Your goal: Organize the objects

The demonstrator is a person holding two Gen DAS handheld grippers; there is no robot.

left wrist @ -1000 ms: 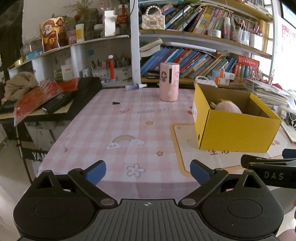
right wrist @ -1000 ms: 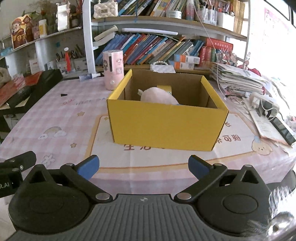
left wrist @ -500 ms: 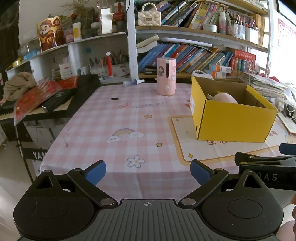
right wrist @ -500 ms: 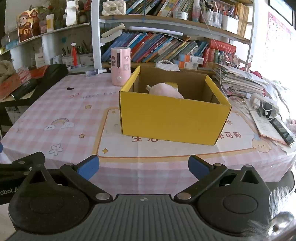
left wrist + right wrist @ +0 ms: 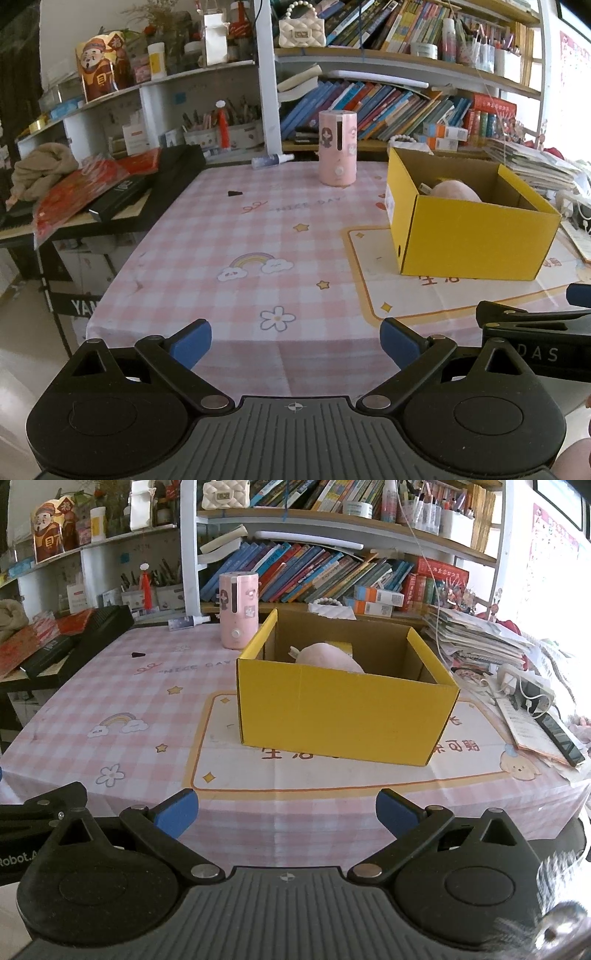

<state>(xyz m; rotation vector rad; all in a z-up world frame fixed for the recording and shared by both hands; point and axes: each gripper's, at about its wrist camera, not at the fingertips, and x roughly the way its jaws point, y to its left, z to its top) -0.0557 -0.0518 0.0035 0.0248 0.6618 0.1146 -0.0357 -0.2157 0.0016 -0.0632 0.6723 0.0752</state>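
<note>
A yellow cardboard box (image 5: pixel 343 716) stands open on the pink checked tablecloth (image 5: pixel 110 701); it also shows in the left wrist view (image 5: pixel 469 236). A pink soft object (image 5: pixel 328 657) lies inside it, partly hidden by the wall, and shows in the left wrist view (image 5: pixel 456 190). A pink cylindrical container (image 5: pixel 337 147) stands upright behind the box, also in the right wrist view (image 5: pixel 238 610). My left gripper (image 5: pixel 295 341) is open and empty, off the table's near edge. My right gripper (image 5: pixel 284 812) is open and empty, in front of the box.
A small spray bottle (image 5: pixel 271 160) lies at the table's far edge. A small black piece (image 5: pixel 234 193) lies on the cloth. Black cases and red packets (image 5: pixel 110 188) sit on a side stand at left. Papers, a power strip and a phone (image 5: pixel 535 701) crowd the right. Bookshelves stand behind.
Both grippers have pulled back from the table toward its near edge; the box and container look farther away. Both stay open and empty.
</note>
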